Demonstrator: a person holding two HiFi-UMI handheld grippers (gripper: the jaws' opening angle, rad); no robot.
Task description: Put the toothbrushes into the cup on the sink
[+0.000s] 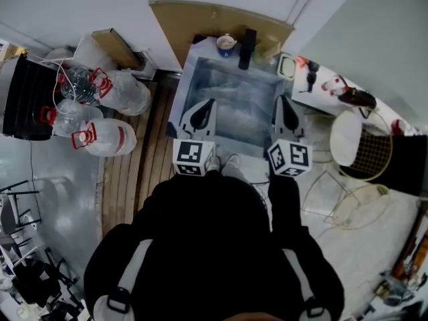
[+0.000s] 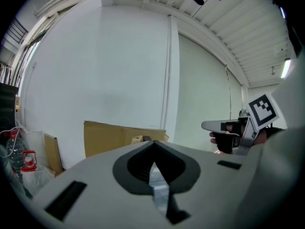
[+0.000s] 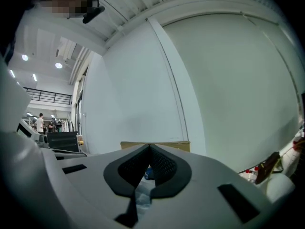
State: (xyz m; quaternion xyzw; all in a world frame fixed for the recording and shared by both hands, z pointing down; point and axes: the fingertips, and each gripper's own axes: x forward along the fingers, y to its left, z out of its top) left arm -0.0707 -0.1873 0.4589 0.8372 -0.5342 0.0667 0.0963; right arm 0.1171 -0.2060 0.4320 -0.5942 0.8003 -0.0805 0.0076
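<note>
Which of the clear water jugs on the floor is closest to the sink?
The upper right jug, just below the cardboard box. The others lie further left, away from the sink.

Cup point(image 1: 226, 43) on sink point(image 1: 183, 93) rim — jugs point(image 1: 110, 139) lie left.

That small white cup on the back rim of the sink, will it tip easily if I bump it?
The small white cup looks squat, so it probably slides before tipping. It stands at the edge of the metal sink, so a push might drop it in.
</note>
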